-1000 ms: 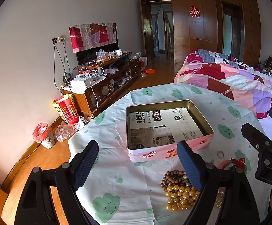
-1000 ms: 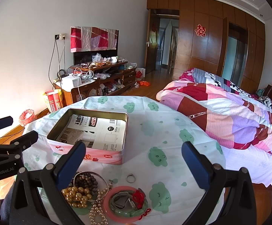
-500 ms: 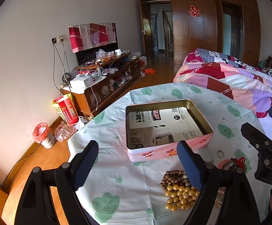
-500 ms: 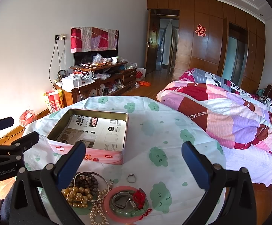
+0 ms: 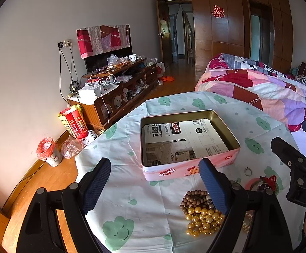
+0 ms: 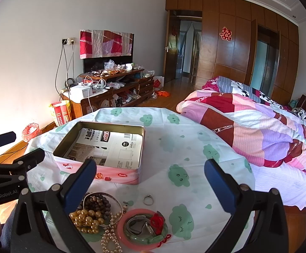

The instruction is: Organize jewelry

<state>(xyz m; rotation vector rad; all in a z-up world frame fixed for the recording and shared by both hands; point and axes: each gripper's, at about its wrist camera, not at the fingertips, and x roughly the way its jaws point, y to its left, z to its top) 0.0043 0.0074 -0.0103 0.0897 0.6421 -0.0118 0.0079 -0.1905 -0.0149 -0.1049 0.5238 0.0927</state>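
Fingers of both the left gripper and right gripper spread wide, holding nothing; one pink tin contains only a printed paper; one silver ring lies beside two bead bracelets.

Left gripper, seen from its own wrist camera: both blue-padded fingers spread wide, nothing between them, the black frame angled slightly downward. Right gripper, seen from its own camera: fingers likewise held far apart and empty, at a similar downward tilt. Each tool appears at the edge of the other's view, the left at the left margin and the right at the right margin, showing the two held side by side and apart.
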